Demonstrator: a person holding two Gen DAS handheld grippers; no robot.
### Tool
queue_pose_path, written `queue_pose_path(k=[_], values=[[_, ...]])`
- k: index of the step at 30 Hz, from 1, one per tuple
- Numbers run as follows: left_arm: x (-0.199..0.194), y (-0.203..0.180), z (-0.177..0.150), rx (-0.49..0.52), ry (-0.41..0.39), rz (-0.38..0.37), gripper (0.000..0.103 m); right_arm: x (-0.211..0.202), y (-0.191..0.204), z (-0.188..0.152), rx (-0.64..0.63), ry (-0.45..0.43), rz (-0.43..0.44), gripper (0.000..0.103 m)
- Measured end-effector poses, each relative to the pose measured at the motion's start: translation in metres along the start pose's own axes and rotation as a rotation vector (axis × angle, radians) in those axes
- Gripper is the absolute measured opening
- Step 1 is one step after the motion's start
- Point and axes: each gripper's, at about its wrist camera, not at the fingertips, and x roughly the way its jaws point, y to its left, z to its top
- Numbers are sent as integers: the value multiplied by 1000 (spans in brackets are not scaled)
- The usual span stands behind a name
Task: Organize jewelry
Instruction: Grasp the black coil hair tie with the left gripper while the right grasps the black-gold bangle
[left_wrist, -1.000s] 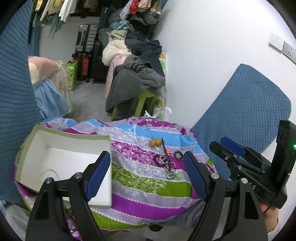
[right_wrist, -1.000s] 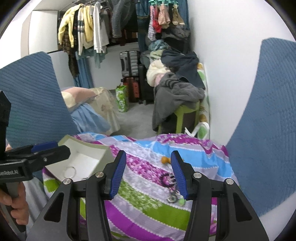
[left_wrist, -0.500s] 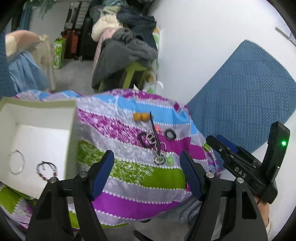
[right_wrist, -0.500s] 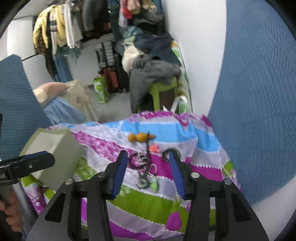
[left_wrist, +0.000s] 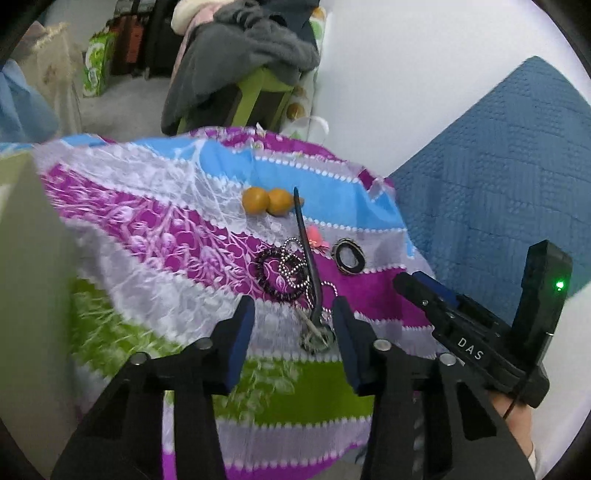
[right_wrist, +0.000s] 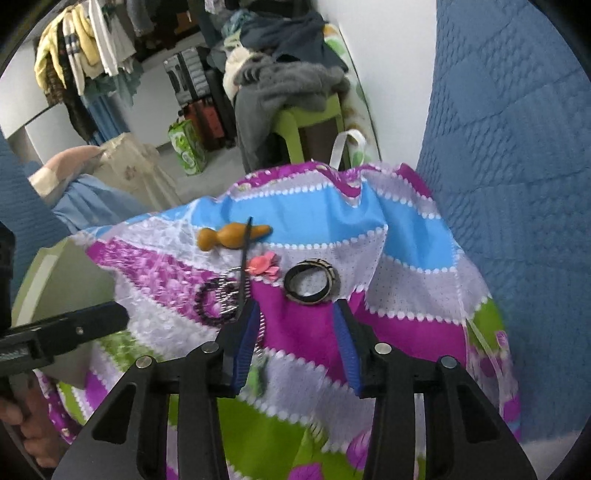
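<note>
Jewelry lies on a striped cloth (left_wrist: 155, 236): an orange gourd pendant (left_wrist: 264, 201), a black stick (left_wrist: 306, 254), a pink flower piece (left_wrist: 314, 234), a black-and-cream ring bangle (left_wrist: 348, 256), a dark bead bracelet (left_wrist: 275, 275), a silver ball chain (left_wrist: 293, 266) and a round metal charm (left_wrist: 314, 338). My left gripper (left_wrist: 293, 326) is open, low over the charm and chain. My right gripper (right_wrist: 295, 326) is open just short of the bangle (right_wrist: 312, 282); the gourd (right_wrist: 232, 236), flower (right_wrist: 263, 264) and bracelet (right_wrist: 208, 297) lie beyond. The white box (left_wrist: 22, 280) stands at left.
A blue quilted cushion (left_wrist: 491, 177) leans on the white wall at right. Behind the cloth stand a green stool with grey clothes (left_wrist: 243, 59), suitcases and hanging clothes (right_wrist: 88, 48). The cloth drops off at its front and right edges.
Both grippers have moved forward and down toward the jewelry pile. The box has slid out to the left edge of both views, its inside no longer visible.
</note>
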Motion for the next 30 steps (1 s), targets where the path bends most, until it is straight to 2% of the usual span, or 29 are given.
queue_pose_path(k=[3, 6, 11, 14, 16, 22, 25, 27, 28, 30], values=[[25, 1, 5, 12, 18, 23, 40, 17, -7, 7, 12, 22, 13, 38], [47, 0, 9, 47, 41, 72, 30, 32, -9, 14, -1, 38, -6, 35], [67, 0, 8, 87, 62, 155, 27, 50, -11, 19, -1, 69, -7, 34], [70, -5, 10, 127, 47, 193, 23, 55, -11, 21, -10, 75, -19, 33], [74, -7, 11, 139, 45, 208, 14, 60, -11, 21, -22, 88, -45, 33], [77, -3, 15, 139, 45, 209, 8, 72, -10, 17, -49, 123, -95, 30], [70, -1, 14, 116, 43, 190, 8, 79, -11, 15, -52, 147, -123, 25], [67, 1, 15, 104, 44, 177, 8, 79, -8, 15, -78, 143, -141, 20], [65, 2, 15, 97, 43, 171, 8, 78, -6, 15, -86, 142, -143, 11], [56, 3, 14, 82, 42, 158, 8, 77, -8, 13, -81, 141, -141, 8]])
